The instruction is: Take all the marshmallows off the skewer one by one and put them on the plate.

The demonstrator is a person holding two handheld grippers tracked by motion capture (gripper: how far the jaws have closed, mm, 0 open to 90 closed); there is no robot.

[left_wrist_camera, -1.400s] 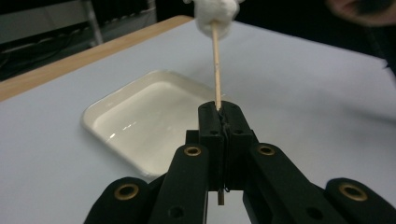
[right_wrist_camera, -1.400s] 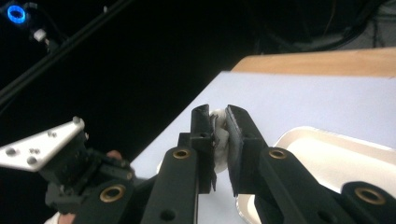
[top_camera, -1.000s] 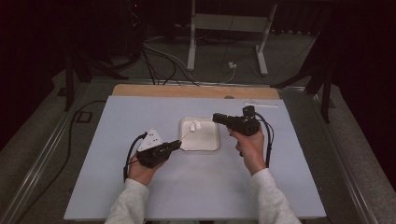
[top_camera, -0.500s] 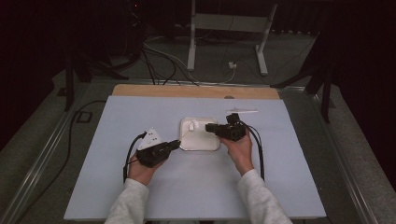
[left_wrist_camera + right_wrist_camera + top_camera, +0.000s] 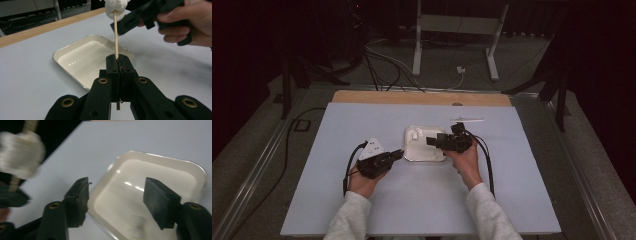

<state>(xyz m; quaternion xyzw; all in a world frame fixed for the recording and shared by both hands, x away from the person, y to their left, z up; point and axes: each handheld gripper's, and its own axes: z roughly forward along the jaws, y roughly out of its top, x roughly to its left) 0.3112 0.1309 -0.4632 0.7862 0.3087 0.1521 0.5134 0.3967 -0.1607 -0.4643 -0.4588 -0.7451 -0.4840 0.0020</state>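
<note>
1. Left gripper [image 5: 117,67] clamped tight on a thin wooden skewer [image 5: 115,35], held upright just beside the near edge of the tray [image 5: 72,51]; a white marshmallow [image 5: 115,7] threaded on the skewer's top end.
2. Right gripper [image 5: 116,200] poised over the tray, jaws apart and just opened wider, nothing between them; marshmallow off to their left in the right gripper view, not touched.
3. Risk: closing too low or off line, catching the skewer instead of the marshmallow, bending or snapping the thin stick.
4. Risk: squeezing too hard on something that soft, likely to crush or tear it and leave sticky bits on the pads.
5. Risk: pulling at an angle to the skewer, twisting it out of the left jaws; a pull straight along the stick probably safer.
6. Around: cream tray on the pale desk [image 5: 362,125], with small white pieces [image 5: 414,134] at its far corner; a flat white strip [image 5: 467,120] just beyond the right hand; wooden edge [image 5: 422,98] at the far side. Nothing between the open jaws and the marshmallow.
</note>
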